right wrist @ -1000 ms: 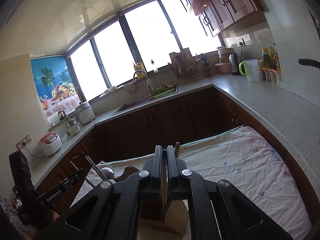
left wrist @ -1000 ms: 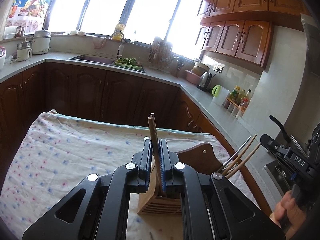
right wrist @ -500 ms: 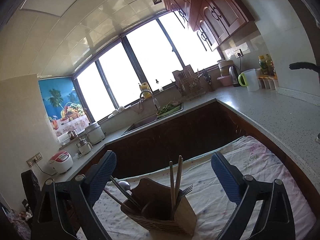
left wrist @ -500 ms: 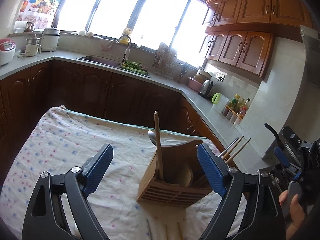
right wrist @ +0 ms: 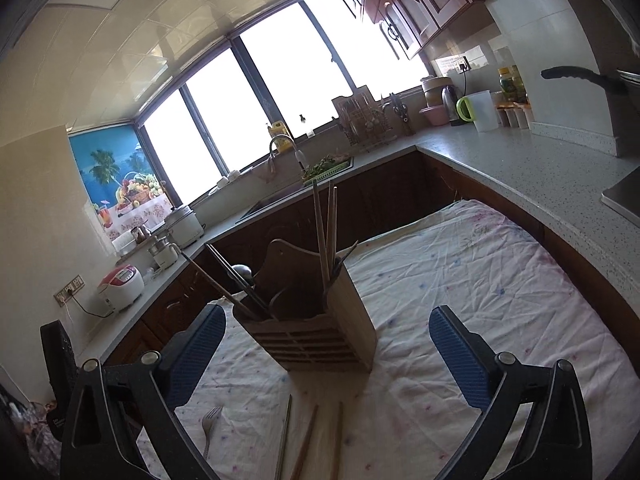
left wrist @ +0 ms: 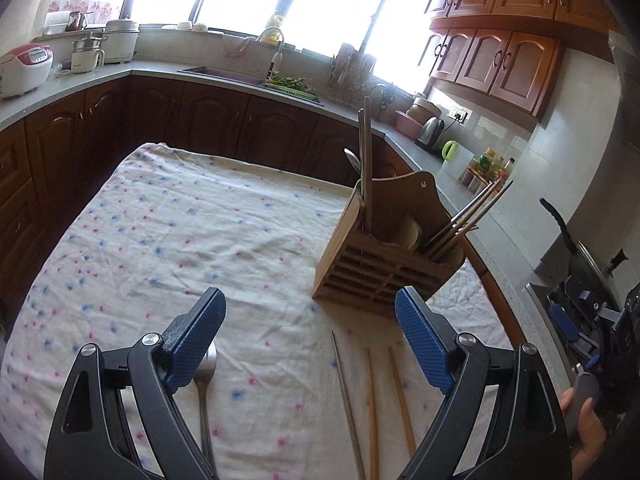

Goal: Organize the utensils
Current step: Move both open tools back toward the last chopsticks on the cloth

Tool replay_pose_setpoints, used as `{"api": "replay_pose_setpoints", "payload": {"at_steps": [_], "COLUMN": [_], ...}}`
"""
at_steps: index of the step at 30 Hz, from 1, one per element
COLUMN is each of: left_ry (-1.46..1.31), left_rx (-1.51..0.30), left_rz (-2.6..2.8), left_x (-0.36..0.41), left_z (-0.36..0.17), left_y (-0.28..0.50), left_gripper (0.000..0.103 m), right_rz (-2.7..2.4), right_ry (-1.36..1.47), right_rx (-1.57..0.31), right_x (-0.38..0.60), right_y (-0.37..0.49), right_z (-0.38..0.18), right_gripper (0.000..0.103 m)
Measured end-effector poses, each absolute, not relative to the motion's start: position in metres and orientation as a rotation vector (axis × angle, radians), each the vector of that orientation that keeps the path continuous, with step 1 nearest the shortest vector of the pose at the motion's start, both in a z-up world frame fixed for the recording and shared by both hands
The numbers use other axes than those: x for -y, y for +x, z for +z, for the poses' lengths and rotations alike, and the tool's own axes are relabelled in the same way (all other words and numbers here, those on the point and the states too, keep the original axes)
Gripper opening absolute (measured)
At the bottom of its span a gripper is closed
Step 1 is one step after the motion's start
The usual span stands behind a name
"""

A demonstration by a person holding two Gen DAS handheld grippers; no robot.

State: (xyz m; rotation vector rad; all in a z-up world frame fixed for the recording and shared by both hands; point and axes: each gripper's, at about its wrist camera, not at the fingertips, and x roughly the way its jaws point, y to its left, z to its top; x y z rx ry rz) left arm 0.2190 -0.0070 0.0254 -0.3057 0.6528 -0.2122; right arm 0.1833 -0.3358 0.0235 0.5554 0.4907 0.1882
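Both tongs, left (left wrist: 310, 344) and right (right wrist: 328, 346), gape wide and empty near the holder (left wrist: 384, 268), with loose chopsticks (left wrist: 372, 408) left to collect.

Wooden utensil holder (left wrist: 384, 268) stands upright (chopsticks inside); loose chopsticks (left wrist: 374, 408) lie before it.

1. A home kitchen: brown wooden cabinets (left wrist: 504, 60) above and below a grey L-shaped countertop (right wrist: 532, 168).
2. A sink (left wrist: 224, 74) with faucet (right wrist: 282, 146) sits under wide windows (right wrist: 288, 68).
3. A rice cooker (right wrist: 120, 286), electric kettle (left wrist: 430, 130) and dish rack (right wrist: 364, 120) stand on the counter.
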Motion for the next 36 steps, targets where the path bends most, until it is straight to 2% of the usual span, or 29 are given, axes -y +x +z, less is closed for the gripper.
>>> {"api": "replay_pose_setpoints", "payload": {"at_steps": [17,30,36], "left_ry": [-0.28,-0.272,-0.242], "left_rx": [-0.776,-0.838,-0.866], "left_rz": [-0.193,-0.202,-0.231], "left_x": [0.008,0.015,0.029], "left_z": [-0.031,-0.049,-0.05], "left_y": [0.171,0.176,0.193], "left_gripper": [0.089,0.089,0.088], "right_rz": [0.19,0.186,0.192], "right_ry": [0.499,0.485,0.491], "right_rx": [-0.625,-0.685,-0.712], "right_x": [0.298,0.292,0.291], "right_y": [0.134,0.141,0.151], "right_z": [-0.035,-0.047,-0.051], "right_gripper": [0.103,0.101,0.084]}}
